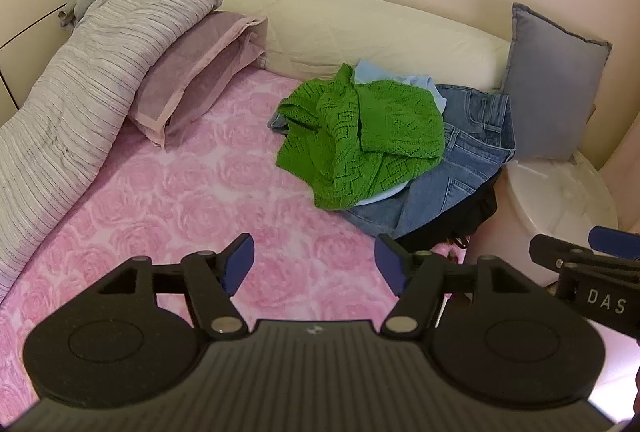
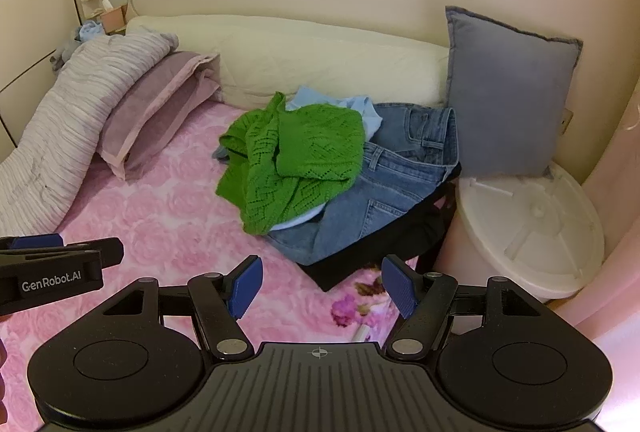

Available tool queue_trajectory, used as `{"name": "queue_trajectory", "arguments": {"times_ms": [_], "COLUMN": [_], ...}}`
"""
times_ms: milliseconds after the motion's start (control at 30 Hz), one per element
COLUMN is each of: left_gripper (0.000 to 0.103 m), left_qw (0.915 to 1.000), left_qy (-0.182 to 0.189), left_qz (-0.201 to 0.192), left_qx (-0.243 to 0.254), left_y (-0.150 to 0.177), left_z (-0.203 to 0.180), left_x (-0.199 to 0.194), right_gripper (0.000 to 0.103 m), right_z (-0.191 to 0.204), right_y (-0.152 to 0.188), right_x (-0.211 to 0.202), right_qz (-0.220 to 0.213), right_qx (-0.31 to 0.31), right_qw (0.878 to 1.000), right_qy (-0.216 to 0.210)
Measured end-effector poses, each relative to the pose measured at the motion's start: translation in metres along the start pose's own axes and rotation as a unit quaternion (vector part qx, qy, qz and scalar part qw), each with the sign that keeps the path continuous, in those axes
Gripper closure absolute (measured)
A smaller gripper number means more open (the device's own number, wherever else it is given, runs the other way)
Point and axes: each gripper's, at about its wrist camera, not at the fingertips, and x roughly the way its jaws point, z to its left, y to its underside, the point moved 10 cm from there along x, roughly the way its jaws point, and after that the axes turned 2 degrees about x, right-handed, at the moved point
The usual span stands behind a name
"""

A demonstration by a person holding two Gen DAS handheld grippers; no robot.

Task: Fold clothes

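A pile of clothes lies on the pink rose-patterned bed (image 1: 168, 191) near the headboard. A green knit sweater (image 1: 360, 135) is on top, over a light blue garment (image 1: 400, 77), blue jeans (image 1: 468, 159) and a black garment (image 1: 460, 220). The same pile shows in the right wrist view: the sweater (image 2: 296, 155), the jeans (image 2: 392, 175), the black garment (image 2: 380, 256). My left gripper (image 1: 314, 266) is open and empty above the bed, short of the pile. My right gripper (image 2: 322, 286) is open and empty beside it, to its right.
A grey striped duvet (image 1: 72, 95) and a purple pillow (image 1: 192, 71) lie at the left. A cream bolster (image 1: 340, 27) runs along the wall. A grey-blue cushion (image 2: 504, 91) stands at the right. A white round stand (image 2: 528, 224) sits beside the bed.
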Motion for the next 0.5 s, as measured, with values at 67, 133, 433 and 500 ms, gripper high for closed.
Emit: {"name": "queue_trajectory", "arguments": {"times_ms": [67,133,433,500], "left_gripper": [0.039,0.038,0.036,0.036], "left_qw": [1.0000,0.9999,1.0000,1.0000], "left_qy": [-0.001,0.001,0.006,0.004], "left_qz": [-0.003,-0.012,-0.003,-0.003], "left_qx": [0.002,0.002,0.004,0.005], "left_y": [0.000,0.004,0.010,0.011], "left_z": [0.001,0.003,0.005,0.005], "left_x": [-0.001,-0.004,-0.009,-0.010], "right_gripper": [0.033,0.033,0.033,0.033], "right_z": [0.002,0.004,-0.008,-0.011], "right_y": [0.001,0.002,0.006,0.006], "right_x": [-0.001,-0.002,-0.004,-0.002], "right_qz": [-0.001,-0.002,0.002,0.004], "right_qx": [0.000,0.001,0.008,0.010], "right_qw": [1.000,1.000,1.000,1.000], "right_qy": [-0.002,-0.005,-0.003,-0.003]}}
